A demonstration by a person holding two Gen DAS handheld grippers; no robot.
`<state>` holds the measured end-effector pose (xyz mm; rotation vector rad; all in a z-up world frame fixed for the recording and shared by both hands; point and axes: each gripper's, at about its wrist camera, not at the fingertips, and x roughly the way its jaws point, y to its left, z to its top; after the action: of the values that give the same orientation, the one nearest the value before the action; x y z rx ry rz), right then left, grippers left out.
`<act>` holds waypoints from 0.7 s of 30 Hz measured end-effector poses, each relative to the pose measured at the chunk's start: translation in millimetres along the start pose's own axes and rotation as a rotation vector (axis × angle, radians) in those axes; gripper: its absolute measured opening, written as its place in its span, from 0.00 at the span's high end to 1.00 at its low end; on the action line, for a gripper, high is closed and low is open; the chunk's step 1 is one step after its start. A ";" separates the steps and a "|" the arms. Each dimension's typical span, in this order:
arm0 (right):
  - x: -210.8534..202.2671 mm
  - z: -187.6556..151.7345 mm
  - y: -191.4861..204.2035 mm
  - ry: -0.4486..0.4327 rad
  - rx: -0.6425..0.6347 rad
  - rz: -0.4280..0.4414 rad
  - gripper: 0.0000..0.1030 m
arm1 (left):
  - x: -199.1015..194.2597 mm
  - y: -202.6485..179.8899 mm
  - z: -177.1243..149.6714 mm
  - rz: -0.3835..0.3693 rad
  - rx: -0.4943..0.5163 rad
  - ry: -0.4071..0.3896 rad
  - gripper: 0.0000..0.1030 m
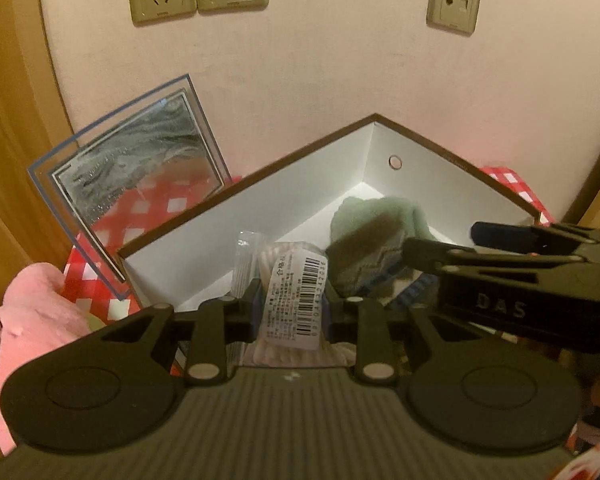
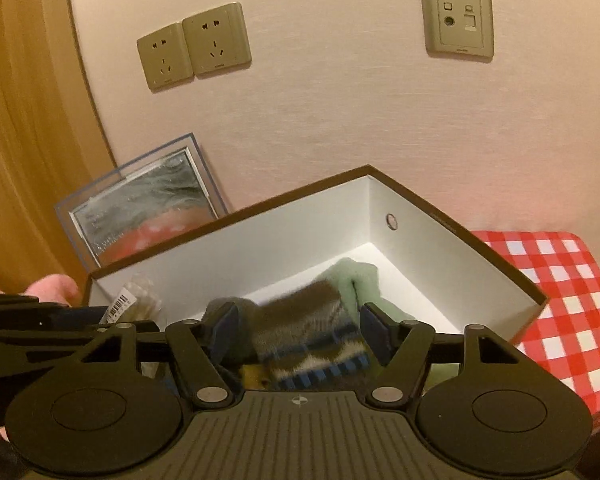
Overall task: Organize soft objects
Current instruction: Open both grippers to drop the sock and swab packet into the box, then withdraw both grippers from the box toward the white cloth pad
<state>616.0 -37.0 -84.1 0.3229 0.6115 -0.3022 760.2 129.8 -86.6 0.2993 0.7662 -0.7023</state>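
Observation:
An open white cardboard box (image 1: 260, 208) (image 2: 260, 236) stands against the wall. My left gripper (image 1: 292, 308) is shut on a clear plastic packet of cotton swabs (image 1: 296, 300) with a barcode label, held over the box's near edge; the packet also shows in the right wrist view (image 2: 136, 300). My right gripper (image 2: 300, 332) is open around a brown, grey and blue striped sock (image 2: 312, 332); in the left wrist view it (image 1: 440, 244) reaches in from the right over that sock (image 1: 364, 264). A pale green soft cloth (image 1: 396, 212) (image 2: 356, 276) lies inside the box behind the sock.
A pink plush toy (image 1: 32, 312) lies at the left on the red-and-white checked cloth (image 2: 560, 300). A glass picture frame (image 1: 132, 176) (image 2: 140, 208) leans on the wall left of the box. Wall sockets (image 2: 196, 52) are above. A wooden panel (image 2: 20, 140) borders the left.

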 end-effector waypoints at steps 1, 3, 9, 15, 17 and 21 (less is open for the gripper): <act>-1.4 -1.9 -0.5 0.003 -0.004 -0.006 0.35 | 1.5 -0.9 -0.6 -0.001 0.004 0.003 0.74; -3.7 -5.6 -1.8 0.015 -0.003 -0.011 0.35 | 3.2 -1.8 -1.3 -0.002 0.007 0.005 0.74; -13.7 -16.1 -0.9 0.042 -0.012 -0.009 0.35 | 0.9 -3.3 1.2 0.014 0.001 -0.005 0.44; -38.0 -23.0 7.2 0.030 -0.042 0.020 0.35 | -17.9 -2.5 -0.5 0.012 -0.017 -0.023 0.43; -49.9 -24.7 10.0 0.019 -0.050 0.035 0.35 | -28.4 -0.8 -2.9 0.013 -0.031 -0.027 0.43; -74.2 -29.2 10.6 0.000 -0.043 0.065 0.35 | -51.5 2.0 -11.9 0.022 -0.054 -0.022 0.43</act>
<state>547.3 -2.8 -59.8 0.3005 0.6057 -0.2265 729.0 161.2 -57.7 0.2505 0.7589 -0.6626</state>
